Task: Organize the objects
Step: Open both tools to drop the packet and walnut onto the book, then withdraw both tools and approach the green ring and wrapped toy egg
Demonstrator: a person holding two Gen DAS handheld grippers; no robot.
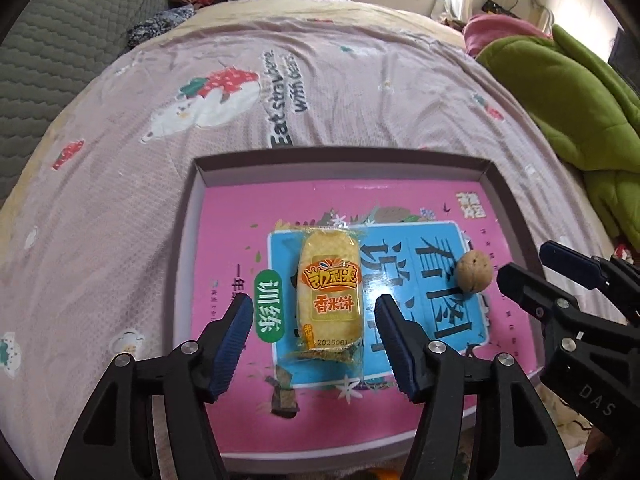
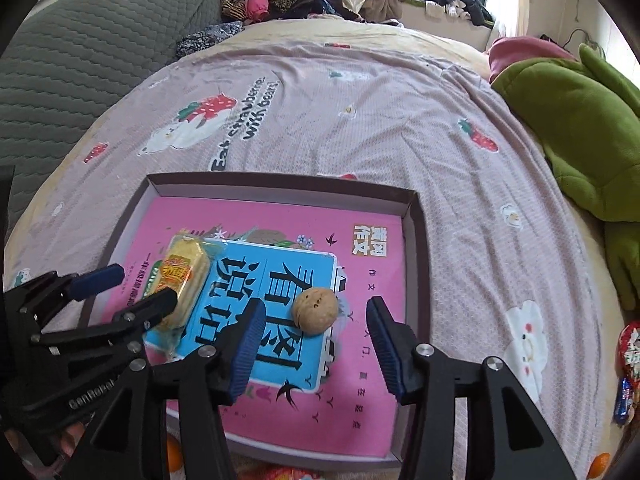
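Note:
A shallow box lid (image 1: 340,168) (image 2: 280,184) with a pink printed floor lies on the bed. Inside it rest a yellow wrapped rice cracker (image 1: 329,296) (image 2: 186,276) and a walnut (image 1: 475,271) (image 2: 314,311). My left gripper (image 1: 316,310) hovers over the cracker, jaws open, with the packet lying between the blue pads and clear of both. My right gripper (image 2: 316,330) hangs just above the walnut, open too, the nut lying free between its pads. Each gripper shows at the edge of the other's view: the right gripper (image 1: 532,264) and the left gripper (image 2: 140,284).
The pink strawberry bedsheet (image 2: 400,120) spreads beyond the box. A green plush blanket (image 1: 560,92) (image 2: 580,128) lies at the right, a grey quilted headboard (image 1: 60,40) at the left, piled clothes at the back. Wrapped sweets (image 2: 630,360) and an orange fruit (image 2: 600,462) sit at the right edge.

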